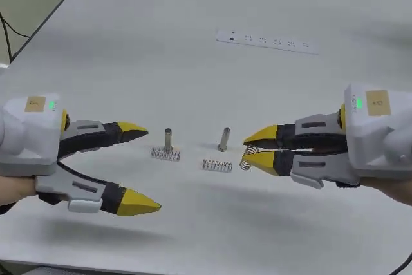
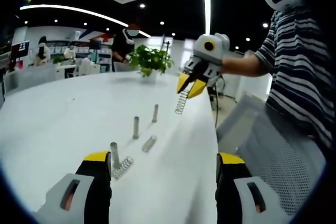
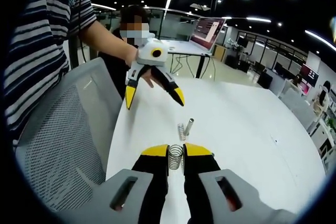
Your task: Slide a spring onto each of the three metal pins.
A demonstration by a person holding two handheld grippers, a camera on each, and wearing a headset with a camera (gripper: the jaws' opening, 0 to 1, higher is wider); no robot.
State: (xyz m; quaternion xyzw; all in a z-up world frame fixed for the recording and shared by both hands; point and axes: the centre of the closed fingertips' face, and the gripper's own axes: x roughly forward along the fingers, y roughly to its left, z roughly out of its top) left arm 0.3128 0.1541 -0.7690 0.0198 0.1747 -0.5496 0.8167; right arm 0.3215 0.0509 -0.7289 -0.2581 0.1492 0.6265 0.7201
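we see the left gripper with yellow-tipped jaws spread wide and the right gripper pinching a small coiled wire spring. between them on the white tabletop stand a short steel pin and a second pin. a loose spring lies just beside the first, another spring near the second.

The left gripper and right gripper match — white housings, black-grey jaws, yellow tips, green lights; striped shirt.

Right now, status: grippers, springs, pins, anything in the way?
Left gripper open, empty. Right gripper shut on a spring, above the table. Three pins bare, upright; two more springs flat beside them. Power strip far back, not in the way.
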